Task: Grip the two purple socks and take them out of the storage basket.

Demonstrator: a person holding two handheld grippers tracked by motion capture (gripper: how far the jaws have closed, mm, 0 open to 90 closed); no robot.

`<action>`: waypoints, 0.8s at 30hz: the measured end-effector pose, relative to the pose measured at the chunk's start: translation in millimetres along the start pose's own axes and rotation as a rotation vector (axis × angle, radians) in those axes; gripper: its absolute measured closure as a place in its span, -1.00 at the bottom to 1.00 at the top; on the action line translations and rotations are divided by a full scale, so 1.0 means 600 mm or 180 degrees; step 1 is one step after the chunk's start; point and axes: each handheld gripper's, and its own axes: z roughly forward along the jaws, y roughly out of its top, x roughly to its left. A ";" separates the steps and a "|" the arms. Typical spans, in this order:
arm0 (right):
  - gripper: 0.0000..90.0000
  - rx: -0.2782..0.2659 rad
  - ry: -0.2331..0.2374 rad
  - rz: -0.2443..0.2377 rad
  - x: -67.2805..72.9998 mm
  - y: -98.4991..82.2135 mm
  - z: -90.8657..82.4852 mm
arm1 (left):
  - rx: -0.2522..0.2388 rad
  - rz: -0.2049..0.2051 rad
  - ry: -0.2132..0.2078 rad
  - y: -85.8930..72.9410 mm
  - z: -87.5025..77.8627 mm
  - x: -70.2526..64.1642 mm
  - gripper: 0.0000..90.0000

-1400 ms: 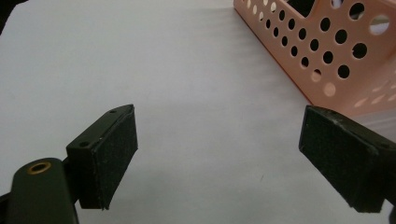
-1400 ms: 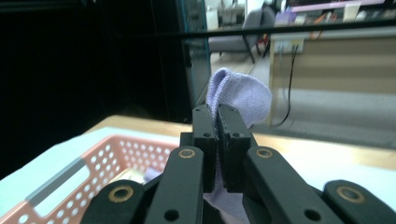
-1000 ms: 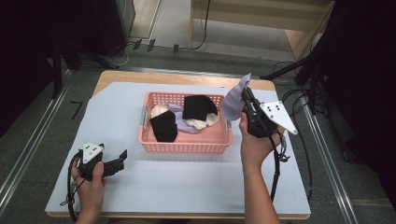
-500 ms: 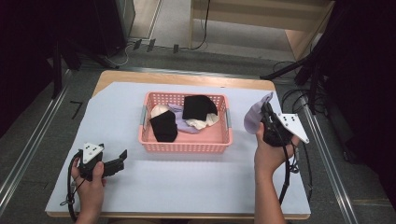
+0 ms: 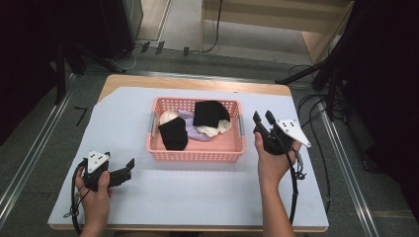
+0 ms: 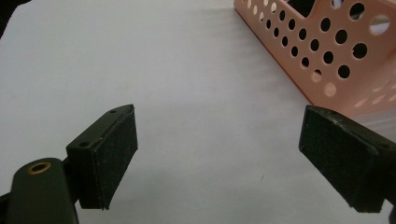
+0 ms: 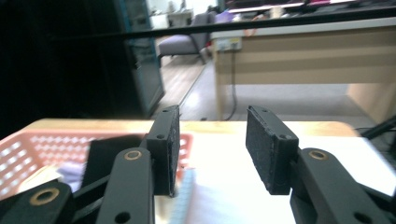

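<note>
My right gripper [image 5: 264, 118] has its fingers [image 7: 268, 149] spread with nothing between them, held up just right of centre in the high view, beside the right wall of the pink basket [image 5: 195, 151]. My left gripper [image 5: 129, 164] rests low on the desk [image 5: 212, 192] at the lower left of that frame, fingers [image 6: 109, 154] wide apart and empty, pointing toward the basket's near left corner. The clothes sit inside the basket: a black piece [image 5: 173, 134] at its left front, another black piece [image 5: 210, 112] at the upper right, with a lilac cloth [image 5: 190, 126] and cream cloth [image 5: 217, 129] under and between them. I judge the step in hand is to go back in for the next piece. To do it well I would swing the right gripper left over the rim, tip the fingers down, and pinch a raised fold of the upper-right black piece, since it lies nearest and on top. I'd bite only that one layer so the cream cloth beneath does not come along, then lift straight up clear of the wall. The left can steady the basket if it slides.
</note>
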 end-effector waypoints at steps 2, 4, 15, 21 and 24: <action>0.26 0.0046 0.0073 -0.0002 0.016 -0.003 0.008 | -0.0006 -0.0010 -0.0001 0.000 0.000 0.000 -0.72; 0.28 0.0104 0.0148 -0.0039 0.032 -0.005 0.017 | -0.0006 -0.0009 -0.0003 0.000 0.000 0.000 -0.72; 0.38 0.0594 0.0563 -0.0189 0.115 -0.026 0.072 | -0.0013 -0.0015 -0.0008 0.000 0.001 0.001 -0.72; 0.48 0.0993 0.0778 -0.0321 0.152 -0.043 0.099 | -0.0010 -0.0019 -0.0006 0.000 0.001 0.001 -0.72; 0.53 0.1198 0.0853 -0.0329 0.167 -0.049 0.112 | -0.0004 -0.0018 -0.0006 0.000 0.001 0.001 -0.72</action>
